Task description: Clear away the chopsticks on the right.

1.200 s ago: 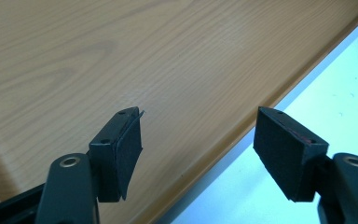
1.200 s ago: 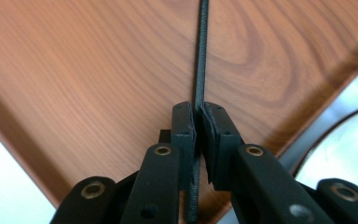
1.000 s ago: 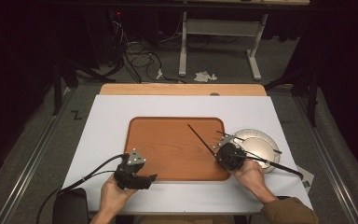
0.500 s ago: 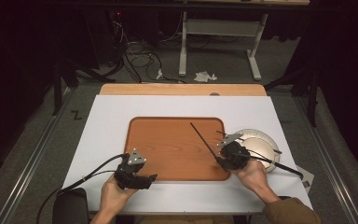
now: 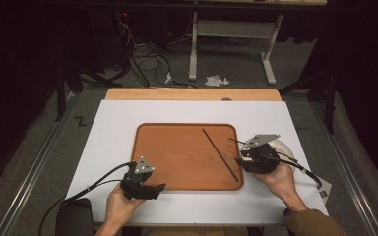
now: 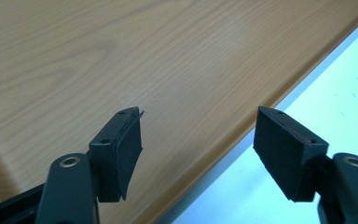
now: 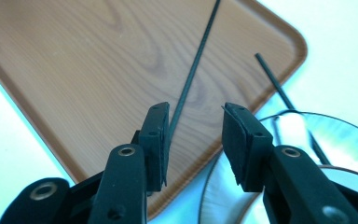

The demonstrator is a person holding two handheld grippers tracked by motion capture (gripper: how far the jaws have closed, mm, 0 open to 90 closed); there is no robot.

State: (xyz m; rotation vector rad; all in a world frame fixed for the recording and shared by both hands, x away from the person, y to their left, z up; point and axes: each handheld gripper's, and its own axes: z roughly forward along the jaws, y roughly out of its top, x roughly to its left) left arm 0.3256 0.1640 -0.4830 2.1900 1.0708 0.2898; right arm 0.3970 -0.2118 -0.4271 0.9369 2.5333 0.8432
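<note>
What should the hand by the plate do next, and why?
Probably move the right gripper back to the plate for the second chopstick. Its jaws have just been opening and stand apart, with nothing pressed between them. One chopstick already lies on the wooden tray; the other rests on the plate's rim.

Thin black chopstick lies diagonally on wooden tray.

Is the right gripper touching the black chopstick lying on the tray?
Cannot tell. In the right gripper view the right gripper stands open, but the chopstick on the tray runs behind its left pad, hiding any gap.
</note>
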